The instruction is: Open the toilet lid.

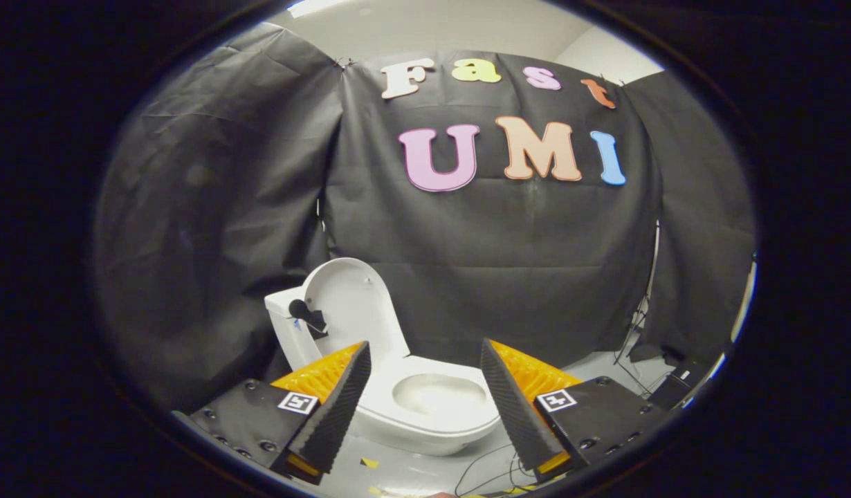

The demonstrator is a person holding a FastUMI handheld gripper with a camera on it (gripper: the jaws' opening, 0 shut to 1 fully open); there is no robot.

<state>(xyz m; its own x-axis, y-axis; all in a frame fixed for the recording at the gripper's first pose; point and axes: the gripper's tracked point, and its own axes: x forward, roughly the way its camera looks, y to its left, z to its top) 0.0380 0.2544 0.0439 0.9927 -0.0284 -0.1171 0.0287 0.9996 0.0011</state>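
The gripper (425,356) is nearest the camera, its two fingers spread wide apart with nothing between their ribbed inner faces. Each finger (335,408) rises from a dark block carrying a small square marker, and the two tips lean slightly toward one another without touching anything.

On the floor (412,474) just below and between the fingers lie a few small yellow scraps (369,463) and some thin dark cables (491,470) that loop across the pale surface near the right finger.

Just ahead of the fingers, and framed by the gap between them, stands the white toilet (425,415). Its seat is down around the open bowl (439,395), whose pale interior is visible. The toilet lid (360,311) is already raised: it stands upright behind the bowl, leaning back against the white tank (287,332), above and slightly beyond the left finger's tip. A small dark fitting (306,315) sits on the tank's side, at the lid's left edge.

To the right, beyond the right finger, more cables trail along the floor toward a dark box-like object (674,387) at the foot of the wall.

Behind the toilet hangs the black cloth wall (501,277), creased and draped in panels on all sides. Above it, a strip of pale ceiling (439,28) is visible.
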